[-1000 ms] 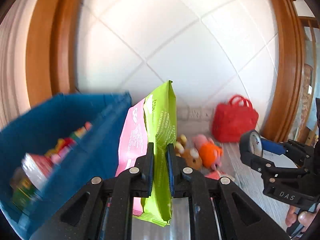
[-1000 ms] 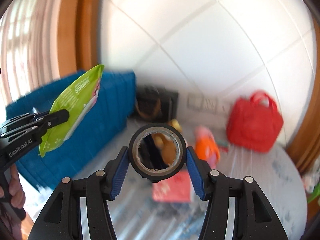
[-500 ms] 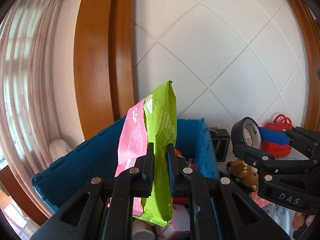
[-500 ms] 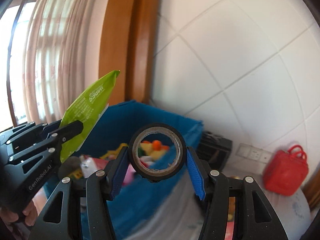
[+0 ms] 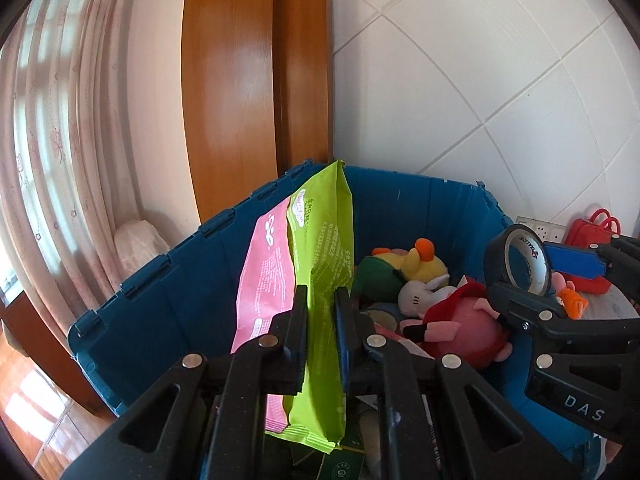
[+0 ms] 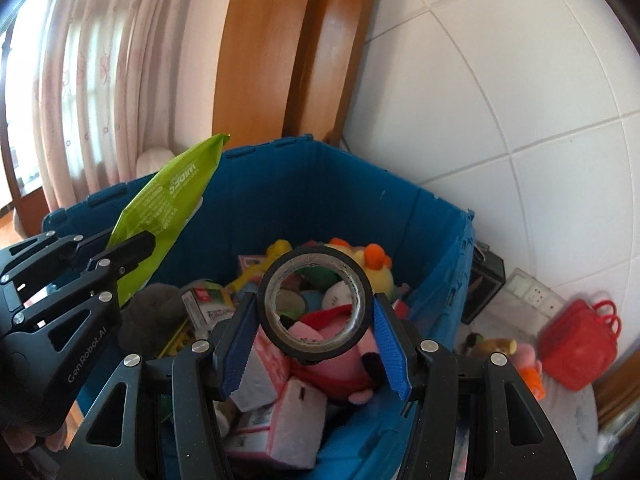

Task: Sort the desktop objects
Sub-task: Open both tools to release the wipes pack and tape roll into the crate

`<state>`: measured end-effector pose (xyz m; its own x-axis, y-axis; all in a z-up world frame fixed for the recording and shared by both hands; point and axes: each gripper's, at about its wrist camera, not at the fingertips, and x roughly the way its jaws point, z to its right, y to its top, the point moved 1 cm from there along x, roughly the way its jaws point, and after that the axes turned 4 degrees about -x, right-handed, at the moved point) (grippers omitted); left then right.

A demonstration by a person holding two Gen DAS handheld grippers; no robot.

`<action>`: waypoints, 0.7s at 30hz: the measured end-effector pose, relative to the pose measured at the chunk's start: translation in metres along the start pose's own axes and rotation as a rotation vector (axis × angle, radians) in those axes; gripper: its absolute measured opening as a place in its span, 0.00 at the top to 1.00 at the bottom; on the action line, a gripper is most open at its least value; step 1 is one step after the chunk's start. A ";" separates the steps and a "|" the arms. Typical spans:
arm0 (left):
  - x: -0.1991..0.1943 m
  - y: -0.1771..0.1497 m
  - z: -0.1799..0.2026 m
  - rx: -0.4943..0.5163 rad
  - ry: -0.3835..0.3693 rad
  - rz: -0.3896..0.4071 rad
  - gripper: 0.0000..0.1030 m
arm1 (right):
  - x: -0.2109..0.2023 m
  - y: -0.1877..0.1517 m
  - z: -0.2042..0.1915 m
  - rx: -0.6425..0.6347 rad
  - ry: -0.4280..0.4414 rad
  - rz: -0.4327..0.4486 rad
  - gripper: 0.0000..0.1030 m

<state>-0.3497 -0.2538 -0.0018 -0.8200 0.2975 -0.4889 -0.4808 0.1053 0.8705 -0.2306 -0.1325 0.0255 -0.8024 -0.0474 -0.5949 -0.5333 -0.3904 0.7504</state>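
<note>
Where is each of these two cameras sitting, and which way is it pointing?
Left wrist: on the left gripper, facing the blue bin; its fingers clamp a green packet.
Right wrist: on the right gripper, above that bin, holding a tape roll.
Shared: bin, plush toys, red bag, each other's gripper.

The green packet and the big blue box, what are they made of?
The green packet looks like thin, slightly shiny plastic film: it has a crimped seam along the bottom and bends easily. The blue box looks like hard, matte plastic, with stiff ribbed walls and moulded hinges along its rim.
</note>
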 end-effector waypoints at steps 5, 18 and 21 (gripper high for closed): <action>0.004 -0.004 0.009 -0.014 0.004 -0.022 0.83 | 0.001 -0.005 0.001 -0.016 -0.054 -0.009 0.45; -0.025 -0.008 -0.017 -0.024 -0.060 0.053 0.26 | -0.048 -0.015 0.011 -0.011 -0.163 0.158 0.00; -0.037 -0.009 -0.021 -0.059 -0.110 0.058 0.26 | -0.061 -0.027 0.024 0.025 -0.159 0.178 0.00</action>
<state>-0.3211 -0.2854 0.0070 -0.8096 0.4043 -0.4255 -0.4533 0.0298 0.8909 -0.1737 -0.0976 0.0486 -0.9154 0.0324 -0.4013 -0.3845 -0.3656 0.8476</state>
